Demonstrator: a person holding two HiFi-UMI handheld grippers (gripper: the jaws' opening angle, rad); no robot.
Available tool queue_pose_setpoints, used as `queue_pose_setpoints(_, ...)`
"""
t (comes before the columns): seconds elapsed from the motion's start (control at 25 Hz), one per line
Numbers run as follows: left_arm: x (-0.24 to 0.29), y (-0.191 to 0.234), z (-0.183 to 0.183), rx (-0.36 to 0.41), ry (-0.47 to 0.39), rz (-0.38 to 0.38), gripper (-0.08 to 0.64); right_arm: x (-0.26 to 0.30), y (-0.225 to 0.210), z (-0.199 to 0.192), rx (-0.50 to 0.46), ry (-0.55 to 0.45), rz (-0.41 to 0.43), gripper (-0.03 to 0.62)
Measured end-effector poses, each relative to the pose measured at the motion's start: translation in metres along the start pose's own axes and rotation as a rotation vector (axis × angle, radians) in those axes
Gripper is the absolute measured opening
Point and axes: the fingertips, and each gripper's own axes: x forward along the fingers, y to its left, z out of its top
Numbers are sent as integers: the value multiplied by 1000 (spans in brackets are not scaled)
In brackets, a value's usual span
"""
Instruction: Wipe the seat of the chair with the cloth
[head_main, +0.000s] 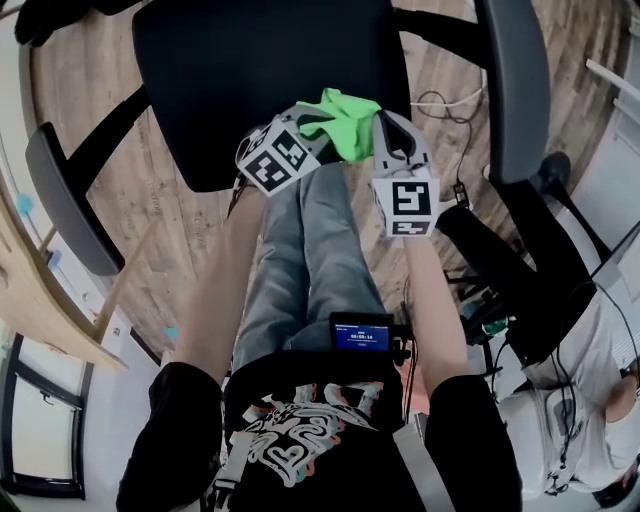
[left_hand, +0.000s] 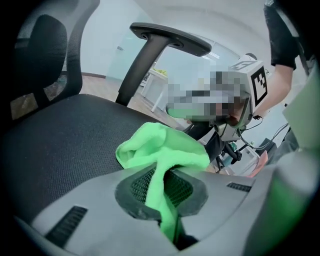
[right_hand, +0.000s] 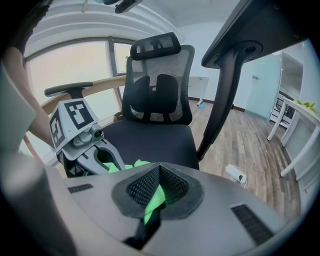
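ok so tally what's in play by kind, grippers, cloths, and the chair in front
grippers: 2, the left gripper and the right gripper, both shut on the cloth
green cloth: 1
black office chair: 1
total: 4

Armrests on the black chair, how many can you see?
2. The left armrest sits beside the seat at the head view's left, and the right armrest at its right. None seems hidden.
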Motion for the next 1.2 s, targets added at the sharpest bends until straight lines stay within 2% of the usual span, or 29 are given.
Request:
queue_pose_setpoints(0.2, -14, 6, 5, -31, -58, 22, 14, -1, 0, 2, -2, -1, -5, 2)
queue_pose_setpoints(0.4, -45, 17, 20, -89, -159, 102, 14, -11, 6, 15, 1, -4, 18, 2)
queue_pose_setpoints(0.6, -78, 26, 37, -111, -209, 174, 14, -16, 4, 34, -6, -22, 27, 2)
queue_pose_setpoints(0.76, -117, 28, 49, -155, -285, 225, 14, -28, 6, 53, 2, -52, 30, 2)
queue_pose_setpoints(0.96, -163, 23, 68, -77, -300, 266, 14, -45, 12, 75, -2, -57, 49, 2)
queue_pose_setpoints(1.2, -221, 30, 79, -78, -352, 350, 14, -66, 28, 106, -49, -67, 59, 2)
